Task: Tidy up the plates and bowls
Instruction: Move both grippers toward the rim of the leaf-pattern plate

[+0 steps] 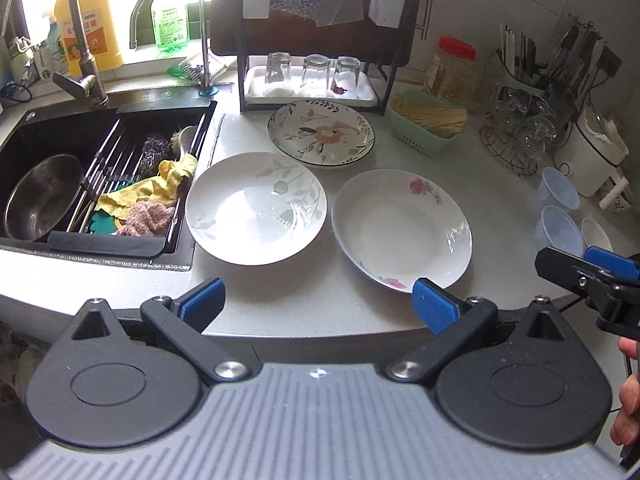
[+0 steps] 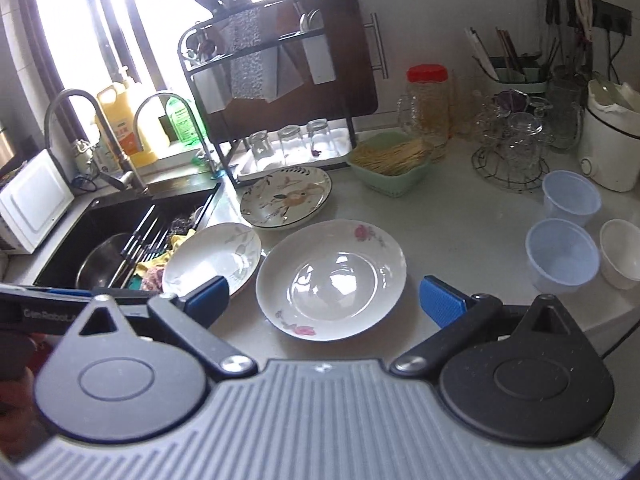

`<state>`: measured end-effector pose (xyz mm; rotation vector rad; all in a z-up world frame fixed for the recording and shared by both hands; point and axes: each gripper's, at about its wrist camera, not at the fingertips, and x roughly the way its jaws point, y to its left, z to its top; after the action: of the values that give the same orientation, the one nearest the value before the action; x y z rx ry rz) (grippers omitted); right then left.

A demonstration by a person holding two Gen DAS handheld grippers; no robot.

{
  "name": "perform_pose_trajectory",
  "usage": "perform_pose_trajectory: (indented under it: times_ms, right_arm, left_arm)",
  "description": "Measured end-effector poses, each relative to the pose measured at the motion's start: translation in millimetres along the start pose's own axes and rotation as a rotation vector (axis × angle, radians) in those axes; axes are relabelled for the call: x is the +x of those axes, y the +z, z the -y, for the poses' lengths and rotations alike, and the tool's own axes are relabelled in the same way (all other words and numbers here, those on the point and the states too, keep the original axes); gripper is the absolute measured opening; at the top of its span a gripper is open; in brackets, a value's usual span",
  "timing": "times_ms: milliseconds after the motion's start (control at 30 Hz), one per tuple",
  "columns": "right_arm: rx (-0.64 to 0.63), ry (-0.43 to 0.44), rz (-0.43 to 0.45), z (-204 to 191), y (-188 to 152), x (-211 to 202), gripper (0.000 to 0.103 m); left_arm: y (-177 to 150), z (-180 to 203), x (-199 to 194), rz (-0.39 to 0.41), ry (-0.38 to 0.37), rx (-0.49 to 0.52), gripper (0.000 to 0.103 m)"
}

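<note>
Left gripper (image 1: 316,300) and right gripper (image 2: 324,300), both spread wide and empty, hover at the near counter (image 1: 280,304) edge. Beyond them lie the grey-leaf plate (image 1: 256,208), the rose plate (image 2: 332,278) to its right, and farther off the floral plate (image 1: 322,134).

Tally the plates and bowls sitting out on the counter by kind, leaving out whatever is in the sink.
Floral plates: 3 (grey-leaf plate, pink-rose plate, orange-flower plate)
Clear plastic bowls: 2 (near one, far one)
White bowl: 1
Total: 6
</note>
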<state>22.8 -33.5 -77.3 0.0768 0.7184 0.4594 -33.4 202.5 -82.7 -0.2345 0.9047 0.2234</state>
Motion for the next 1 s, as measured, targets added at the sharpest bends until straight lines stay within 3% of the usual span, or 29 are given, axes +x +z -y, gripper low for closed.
perform_pose_trajectory:
  times_ms: [133,233,367,600,667,767,1000]
  right_arm:
    - [-0.006,0.069,-0.044,3.1,-0.2,16.5,0.103]
    - [0.022,0.178,-0.096,9.6,1.3,25.8,0.103]
    - [-0.032,0.226,-0.109,8.5,0.3,28.8,0.103]
    - [-0.042,0.243,-0.145,9.9,-5.4,39.7,0.103]
    - [-0.048,0.236,-0.157,9.0,-5.7,45.5,0.092]
    - [-0.032,0.224,-0.172,7.8,-7.1,54.3,0.09]
    - [0.012,0.182,-0.142,-10.9,-6.9,77.7,0.089]
  left_arm:
    - [-2.4,4.9,6.8,-0.006,0.055,-0.028,0.101]
    - [-3.2,10.3,8.5,-0.017,0.093,-0.045,0.101]
    - [-4.8,18.5,11.9,-0.046,0.131,-0.056,0.101]
    - [-0.3,18.1,18.5,-0.063,0.137,-0.076,0.101]
    - [5.0,14.5,24.2,-0.071,0.139,-0.078,0.101]
    - [14.5,5.2,35.4,-0.085,0.113,-0.089,0.101]
    - [41.4,-18.7,71.2,-0.122,0.043,-0.013,0.101]
